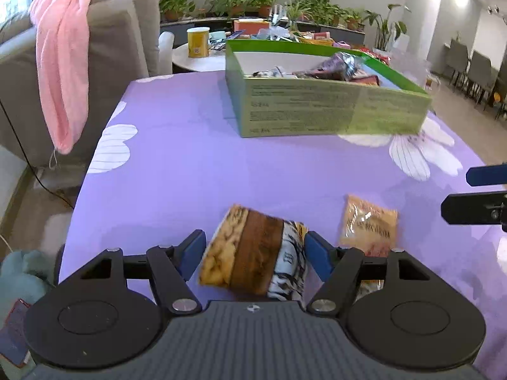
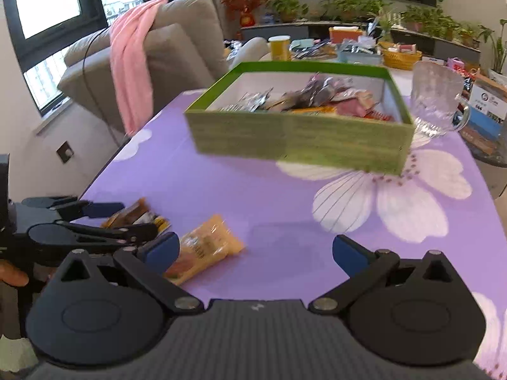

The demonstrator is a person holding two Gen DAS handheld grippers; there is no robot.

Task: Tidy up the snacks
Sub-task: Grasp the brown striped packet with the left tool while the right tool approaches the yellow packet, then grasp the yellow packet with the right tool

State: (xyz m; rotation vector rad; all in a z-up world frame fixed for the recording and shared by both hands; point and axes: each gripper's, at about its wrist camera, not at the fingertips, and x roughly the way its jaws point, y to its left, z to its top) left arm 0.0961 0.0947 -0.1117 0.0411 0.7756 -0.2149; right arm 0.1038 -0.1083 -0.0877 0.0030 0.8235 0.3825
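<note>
A brown and yellow snack packet (image 1: 253,253) lies on the purple flowered tablecloth (image 1: 221,164). My left gripper (image 1: 255,248) is open and straddles it, one blue pad close on each side. From the right wrist view the same packet (image 2: 134,217) shows between the left gripper's (image 2: 136,218) fingers. An orange packet (image 1: 369,224) lies just right of it. My right gripper (image 2: 255,251) is open, with the orange packet (image 2: 206,248) beside its left pad (image 2: 161,250). The right gripper's tips (image 1: 469,193) show at the frame's right edge. A green box (image 1: 317,110) (image 2: 301,145) farther back holds several snacks.
A glass mug (image 2: 437,101) stands right of the box. A grey sofa with a pink towel (image 1: 63,63) is past the table's left edge. Behind are a round white table with a yellow can (image 1: 198,42) and shelves of plants. A hand (image 2: 12,277) grips the left tool.
</note>
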